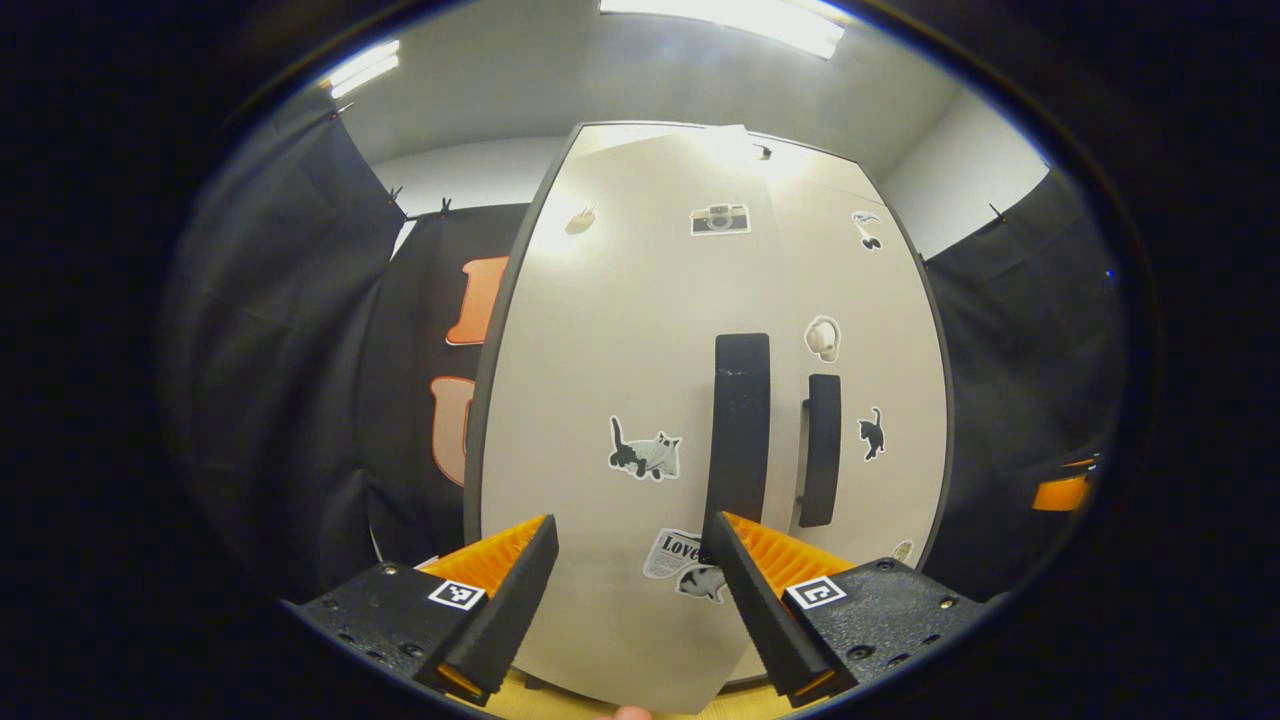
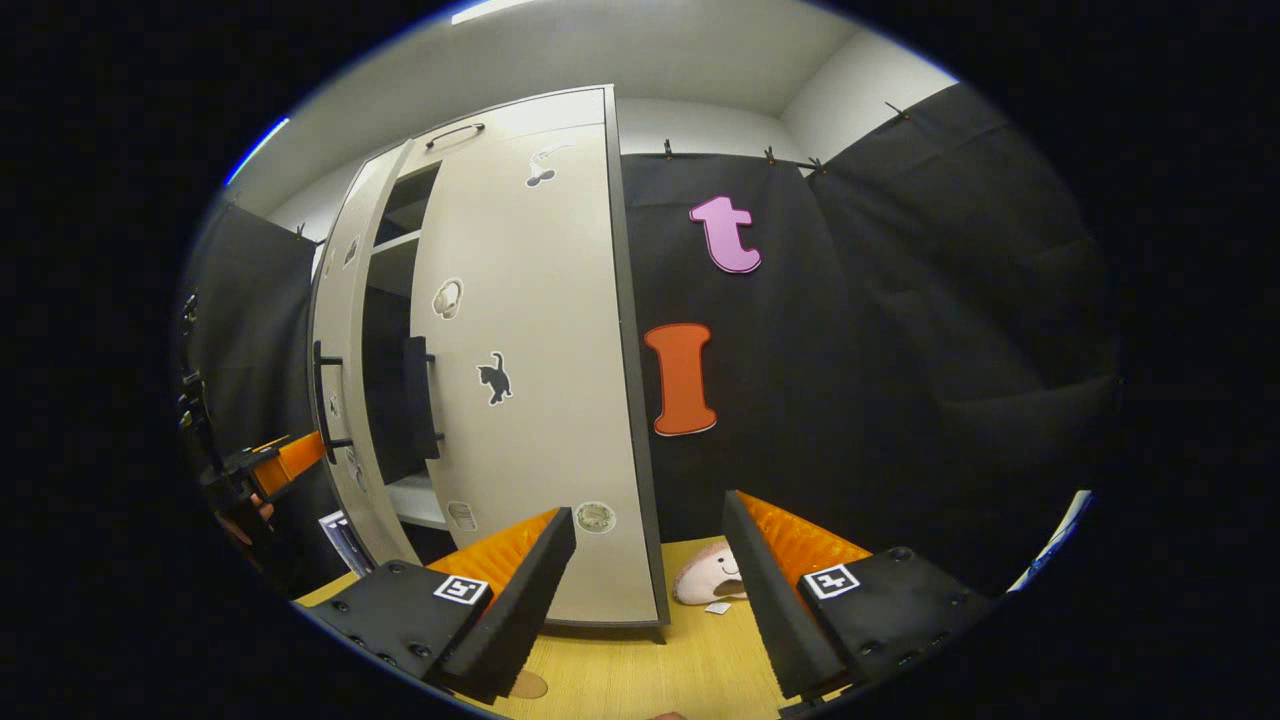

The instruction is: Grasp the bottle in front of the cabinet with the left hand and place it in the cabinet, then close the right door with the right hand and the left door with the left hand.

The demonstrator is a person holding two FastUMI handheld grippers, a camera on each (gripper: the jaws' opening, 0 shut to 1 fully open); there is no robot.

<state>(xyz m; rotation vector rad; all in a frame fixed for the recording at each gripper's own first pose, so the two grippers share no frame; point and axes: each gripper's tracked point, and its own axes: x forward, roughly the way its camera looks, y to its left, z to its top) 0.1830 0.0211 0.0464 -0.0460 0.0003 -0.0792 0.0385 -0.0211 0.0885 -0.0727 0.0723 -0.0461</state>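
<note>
The pale cabinet's left door [image 1: 620, 380] stands close in front of my left gripper [image 1: 630, 530], which is open with nothing between its fingers. That door's black handle [image 1: 740, 430] rises just above the right fingertip; the right door's handle [image 1: 820, 450] is beside it. In the right gripper view the right door [image 2: 530, 350] lies flush with the cabinet frame. The left door [image 2: 340, 340] is still ajar, and shelves [image 2: 395, 250] show through the gap. My right gripper [image 2: 650, 520] is open and empty, off the cabinet's right corner. The left gripper [image 2: 270, 465] appears by the left door.
A pink plush toy [image 2: 705, 578] lies on the wooden surface [image 2: 650, 660] by the cabinet's right foot. A small round disc [image 2: 527, 685] lies near my right gripper's left finger. Black cloth walls surround the cabinet on both sides.
</note>
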